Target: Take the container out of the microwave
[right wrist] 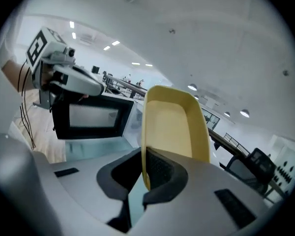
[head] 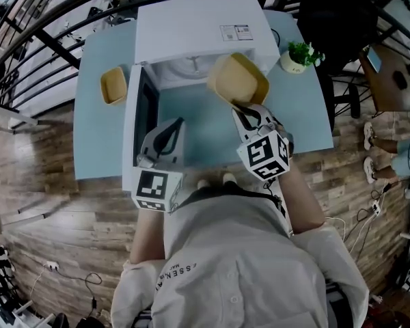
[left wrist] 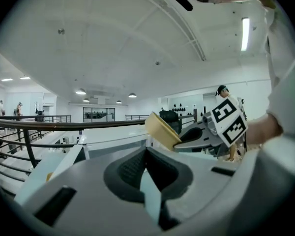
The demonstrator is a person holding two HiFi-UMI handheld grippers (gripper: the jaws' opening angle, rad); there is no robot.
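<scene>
- A small yellow tub sits on the blue table left of the microwave; it looks empty.
- The microwave's door hangs open to the left, and only the glass turntable shows inside.
- The left gripper hovers just in front of the door, jaws together with nothing between them.
- The yellow container is outside the cavity, raised and tilted before the right side of the opening, its inside bare.
- The right gripper is closed on the container's near rim, with the thin wall pinched between the pads and the container reaching away beyond the tips.
- A white pot holding a green plant stands at the table's right.
</scene>
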